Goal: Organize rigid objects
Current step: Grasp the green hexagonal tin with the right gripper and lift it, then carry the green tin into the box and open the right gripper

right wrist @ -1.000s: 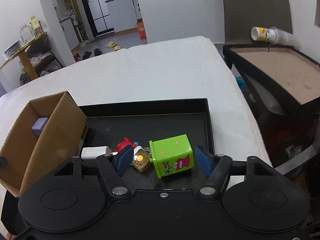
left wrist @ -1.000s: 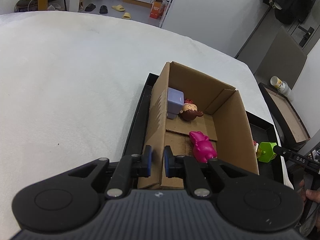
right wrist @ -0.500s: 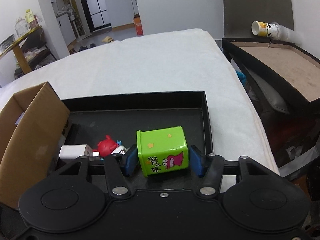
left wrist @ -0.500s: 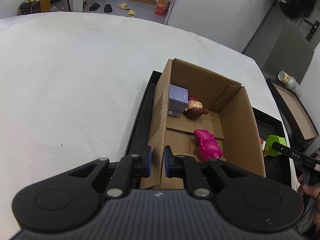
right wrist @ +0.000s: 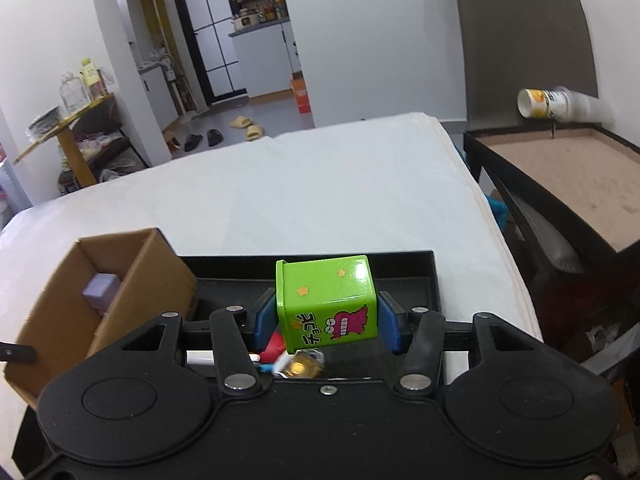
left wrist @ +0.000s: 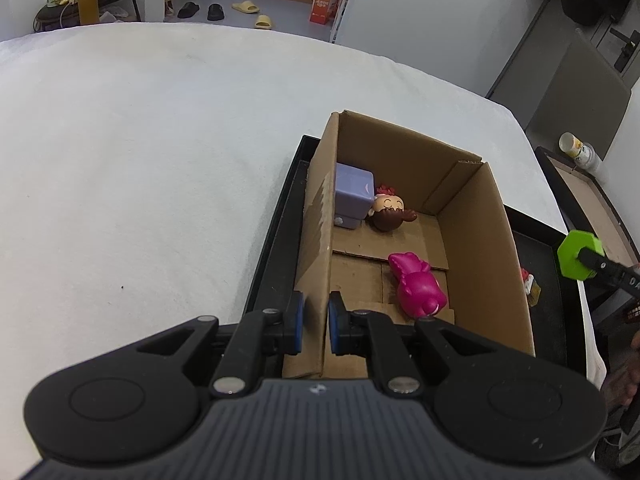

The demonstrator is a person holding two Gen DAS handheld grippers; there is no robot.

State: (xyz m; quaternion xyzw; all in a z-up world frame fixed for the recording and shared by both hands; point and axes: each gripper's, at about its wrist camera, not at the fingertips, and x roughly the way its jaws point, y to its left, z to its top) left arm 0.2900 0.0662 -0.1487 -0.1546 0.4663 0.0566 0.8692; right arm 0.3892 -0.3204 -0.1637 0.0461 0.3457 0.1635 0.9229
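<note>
My right gripper (right wrist: 327,318) clamps the green tin (right wrist: 328,304), lifted clear above the black tray (right wrist: 416,280). My left gripper (left wrist: 316,322) pinches the cardboard box (left wrist: 480,248) wall, fingers nearly closed on it

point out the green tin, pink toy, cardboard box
Square green tin with cartoon print (right wrist: 328,300), right wrist view, front face.
Pink plastic toy (left wrist: 418,288), left wrist view, body.
Brown cardboard box (left wrist: 484,248), left wrist view, right inner wall.
</note>
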